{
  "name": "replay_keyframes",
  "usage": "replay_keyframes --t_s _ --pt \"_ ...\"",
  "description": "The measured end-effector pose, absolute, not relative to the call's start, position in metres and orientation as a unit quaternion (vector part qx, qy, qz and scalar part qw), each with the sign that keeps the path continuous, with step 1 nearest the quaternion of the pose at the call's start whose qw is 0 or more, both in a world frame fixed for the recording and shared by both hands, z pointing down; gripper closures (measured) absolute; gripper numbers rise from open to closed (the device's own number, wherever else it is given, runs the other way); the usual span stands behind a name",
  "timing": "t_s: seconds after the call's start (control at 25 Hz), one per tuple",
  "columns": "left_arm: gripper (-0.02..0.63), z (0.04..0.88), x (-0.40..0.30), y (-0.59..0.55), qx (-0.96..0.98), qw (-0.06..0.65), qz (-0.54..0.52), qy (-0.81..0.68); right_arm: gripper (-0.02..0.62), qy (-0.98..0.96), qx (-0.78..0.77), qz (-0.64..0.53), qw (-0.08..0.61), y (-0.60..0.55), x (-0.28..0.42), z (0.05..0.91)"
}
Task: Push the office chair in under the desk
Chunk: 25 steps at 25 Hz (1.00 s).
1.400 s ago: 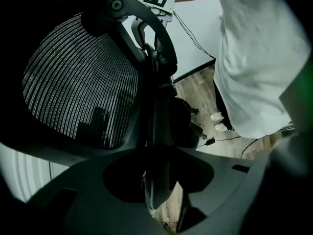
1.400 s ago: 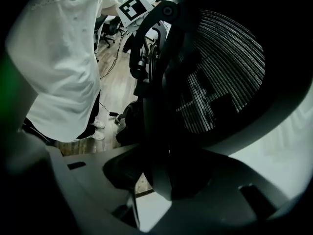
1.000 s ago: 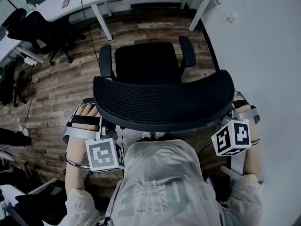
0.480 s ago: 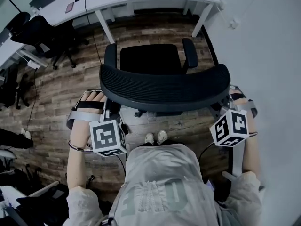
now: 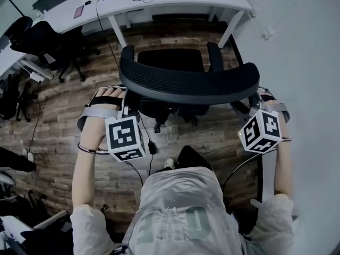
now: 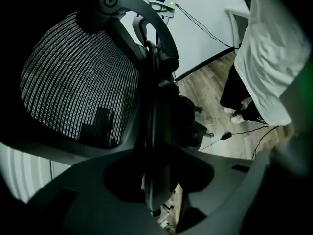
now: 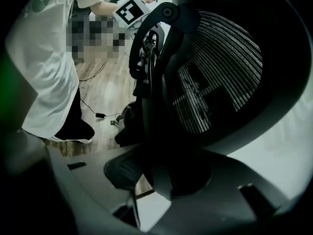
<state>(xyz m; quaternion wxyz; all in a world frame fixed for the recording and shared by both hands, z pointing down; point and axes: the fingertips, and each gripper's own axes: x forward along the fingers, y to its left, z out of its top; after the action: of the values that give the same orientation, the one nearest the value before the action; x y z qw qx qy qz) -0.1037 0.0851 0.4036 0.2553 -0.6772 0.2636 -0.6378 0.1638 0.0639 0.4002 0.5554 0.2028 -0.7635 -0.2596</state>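
Observation:
The black office chair shows its mesh backrest [image 5: 188,84] in the head view, its seat [image 5: 170,60] pointing toward the white desk [image 5: 175,1] just beyond. My left gripper [image 5: 126,104] is shut on the backrest's left edge. My right gripper [image 5: 254,102] is shut on its right edge. In the left gripper view the backrest's frame runs between the jaws of the left gripper [image 6: 156,180], with the mesh [image 6: 73,82] to the left. In the right gripper view the frame likewise sits inside the right gripper [image 7: 166,180], beside the mesh [image 7: 220,82].
The desk's slanted legs [image 5: 118,33] [image 5: 231,28] flank the chair's armrests. Another black chair [image 5: 48,41] stands at the far left. A white wall [image 5: 308,62] runs close along the right. A cable with a small plug [image 5: 151,147] lies on the wood floor near the person's feet [image 5: 169,163].
The chair has rolled forward toward the desk, with both grippers travelling along on the backrest. The person's arms stretch further out and the floor behind the chair has come into view.

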Motion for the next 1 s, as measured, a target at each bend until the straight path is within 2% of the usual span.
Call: replay_keyframes --t_s 0.48,1.0 --pt "0.456 0.412 -0.122 -0.011 -0.676 0.237 -0.644 0.270 0.454 -0.769 0.198 -0.274 0.542 -0.043 0.143 0.405" --pt "0.454 0.410 -0.181 -0.184 -0.653 0.225 -0.662 0.290 0.468 -0.781 0.174 -0.268 0.537 -0.207 0.087 0.402"
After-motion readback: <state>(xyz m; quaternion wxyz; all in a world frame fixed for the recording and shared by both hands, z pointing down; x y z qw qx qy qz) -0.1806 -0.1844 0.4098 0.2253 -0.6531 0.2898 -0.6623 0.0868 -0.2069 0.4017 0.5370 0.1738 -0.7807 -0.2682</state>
